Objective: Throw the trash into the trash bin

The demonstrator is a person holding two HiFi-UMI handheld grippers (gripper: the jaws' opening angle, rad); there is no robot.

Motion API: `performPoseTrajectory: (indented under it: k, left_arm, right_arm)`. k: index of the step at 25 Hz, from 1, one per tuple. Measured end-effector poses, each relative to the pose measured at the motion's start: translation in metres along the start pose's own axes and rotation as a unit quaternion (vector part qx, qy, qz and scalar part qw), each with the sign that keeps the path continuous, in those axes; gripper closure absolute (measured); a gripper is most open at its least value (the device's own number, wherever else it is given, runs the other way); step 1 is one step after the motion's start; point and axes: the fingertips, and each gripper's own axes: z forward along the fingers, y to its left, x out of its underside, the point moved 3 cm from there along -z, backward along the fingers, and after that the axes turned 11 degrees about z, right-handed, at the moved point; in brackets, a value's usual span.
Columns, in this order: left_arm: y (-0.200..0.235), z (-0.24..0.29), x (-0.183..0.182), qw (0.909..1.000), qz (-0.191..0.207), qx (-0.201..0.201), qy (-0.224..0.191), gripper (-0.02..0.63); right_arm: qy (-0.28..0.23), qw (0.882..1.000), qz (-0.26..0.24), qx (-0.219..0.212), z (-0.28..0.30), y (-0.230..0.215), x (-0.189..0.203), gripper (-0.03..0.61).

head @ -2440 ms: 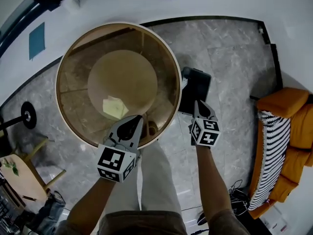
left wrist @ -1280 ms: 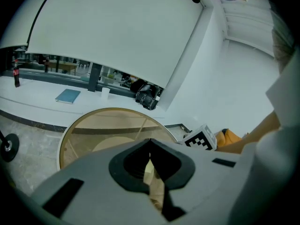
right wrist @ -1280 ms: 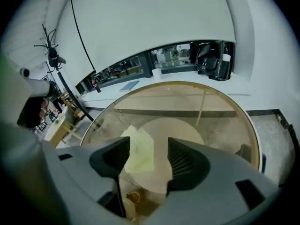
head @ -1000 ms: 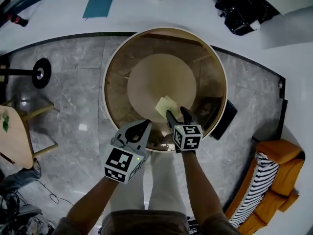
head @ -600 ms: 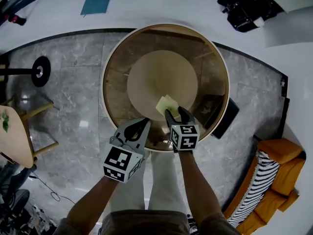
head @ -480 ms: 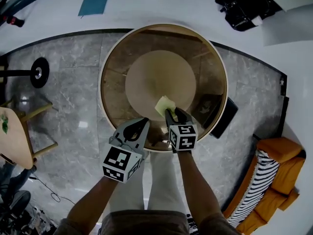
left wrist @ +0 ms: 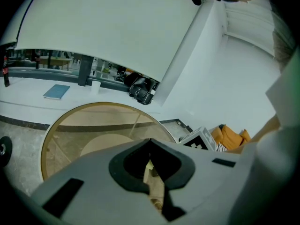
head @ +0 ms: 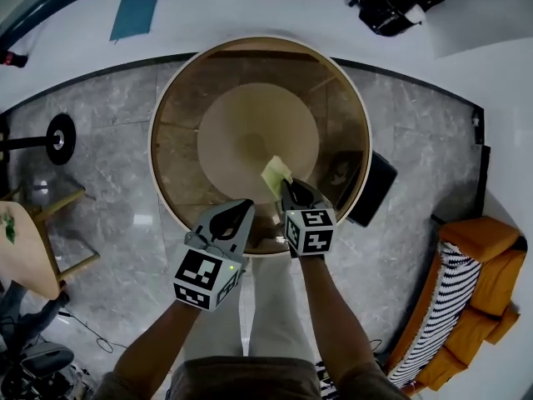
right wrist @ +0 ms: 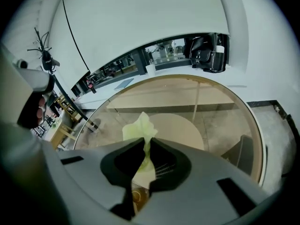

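A crumpled yellow-green paper point(head: 274, 174) sits at the near side of the round glass table point(head: 153, 144). My right gripper point(head: 291, 188) is shut on it. In the right gripper view the paper point(right wrist: 139, 127) sticks up from between the jaws, which have just been closing on it. My left gripper point(head: 237, 210) hovers at the table's near edge, to the left of the right one, shut and empty. In the left gripper view its jaws meet at the tips point(left wrist: 150, 142). The black trash bin point(head: 372, 188) stands on the floor at the table's right.
An orange sofa with a striped cushion point(head: 470, 302) fills the lower right. A wooden chair point(head: 50, 236) and a black round weight on a bar point(head: 55, 138) are on the left. A white ledge at the back carries a blue book point(head: 133, 11) and black equipment point(head: 381, 2).
The right gripper came from above the bin over to the table and its jaws shut on the paper, which now stands crumpled between them. The left gripper kept its place at the table's edge.
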Motion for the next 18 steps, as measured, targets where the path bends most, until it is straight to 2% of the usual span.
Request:
performPoseTrajectory:
  k: [9, 18]
  left_arm:
    - [-0.055, 0.04, -0.016, 0.9978, 0.037, 0.054, 0.013, 0.595]
    - [-0.136, 0.092, -0.027, 0.9879, 0.079, 0.129, 0.035, 0.595]
  right_arm:
    - [-0.039, 0.997, 0.049, 0.037, -0.043, -0.063, -0.002, 0.529]
    - [-0.078, 0.987, 0.109, 0.092, -0.109, -0.149, 0.01, 0.529]
